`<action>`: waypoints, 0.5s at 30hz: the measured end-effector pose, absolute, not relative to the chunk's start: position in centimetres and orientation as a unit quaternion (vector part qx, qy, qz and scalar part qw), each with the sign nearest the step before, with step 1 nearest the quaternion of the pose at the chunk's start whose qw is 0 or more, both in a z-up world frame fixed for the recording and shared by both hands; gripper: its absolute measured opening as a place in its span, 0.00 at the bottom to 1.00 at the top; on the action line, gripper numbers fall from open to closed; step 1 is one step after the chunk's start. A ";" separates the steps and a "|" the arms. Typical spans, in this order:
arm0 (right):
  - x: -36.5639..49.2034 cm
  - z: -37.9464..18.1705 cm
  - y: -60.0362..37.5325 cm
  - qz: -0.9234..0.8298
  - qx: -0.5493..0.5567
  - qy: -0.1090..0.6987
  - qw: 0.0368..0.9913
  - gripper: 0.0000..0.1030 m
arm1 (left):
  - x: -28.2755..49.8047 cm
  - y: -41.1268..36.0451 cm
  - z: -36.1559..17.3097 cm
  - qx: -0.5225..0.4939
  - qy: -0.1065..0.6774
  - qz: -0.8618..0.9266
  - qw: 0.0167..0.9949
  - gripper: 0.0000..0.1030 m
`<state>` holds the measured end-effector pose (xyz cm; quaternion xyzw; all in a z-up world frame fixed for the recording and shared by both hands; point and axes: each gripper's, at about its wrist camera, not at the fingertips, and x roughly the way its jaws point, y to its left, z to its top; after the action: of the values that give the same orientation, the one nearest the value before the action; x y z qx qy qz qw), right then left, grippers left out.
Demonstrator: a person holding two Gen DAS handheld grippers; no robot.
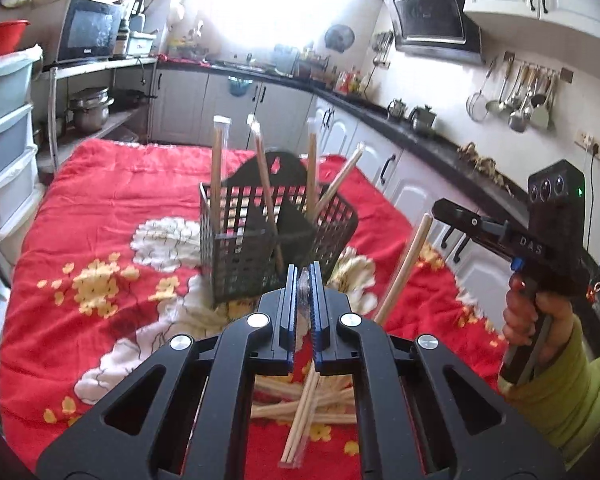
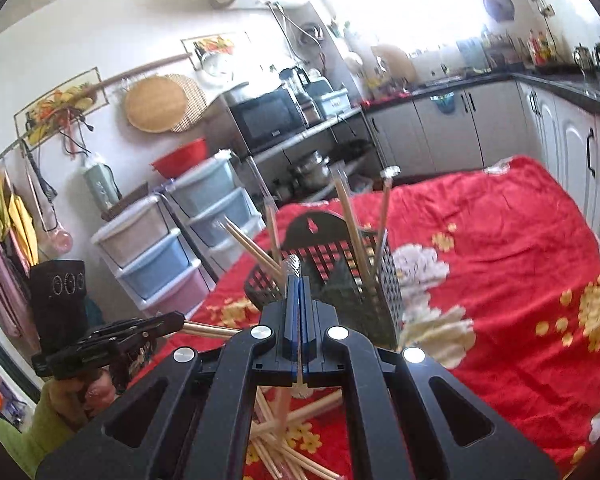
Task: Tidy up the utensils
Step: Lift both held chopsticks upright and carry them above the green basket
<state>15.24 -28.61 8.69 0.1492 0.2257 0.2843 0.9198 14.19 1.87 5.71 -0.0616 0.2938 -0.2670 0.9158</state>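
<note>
My left hand-held gripper (image 1: 305,280): clamps clear-wrapped wooden chopsticks (image 1: 300,420) | my right hand-held gripper (image 2: 299,292): clamps another wrapped pair (image 2: 292,268) | both just before black mesh plastic basket (image 1: 256,248).

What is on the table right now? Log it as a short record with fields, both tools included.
surface: table under a red flowered cloth
holder: black mesh basket, upright, with a divider inside
in holder: four wrapped chopstick pairs standing on end, leaning different ways
loose: pile of wrapped chopsticks on the cloth, below the tools
left tool: shut on a wrapped chopstick pair, near the basket
right tool: shut on another wrapped pair, close to the basket
</note>
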 end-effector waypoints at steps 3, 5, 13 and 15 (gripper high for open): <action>14.9 9.7 -28.5 0.286 0.146 0.213 0.923 0.01 | 14.2 1.7 6.8 -0.066 0.281 -0.272 0.918 0.03; 14.7 10.2 -28.4 0.287 0.143 0.207 0.924 0.01 | 14.1 1.6 7.4 -0.067 0.274 -0.273 0.920 0.03; 14.0 12.1 -28.4 0.286 0.133 0.182 0.931 0.01 | 13.7 1.1 9.8 -0.072 0.242 -0.285 0.925 0.03; 14.0 12.4 -28.5 0.286 0.133 0.177 0.932 0.01 | 13.5 1.0 10.3 -0.073 0.236 -0.287 0.925 0.03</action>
<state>13.98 -28.49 12.42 0.1333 0.1766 0.2860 0.9323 13.49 1.02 10.31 -0.0734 0.2359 -0.2873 0.9254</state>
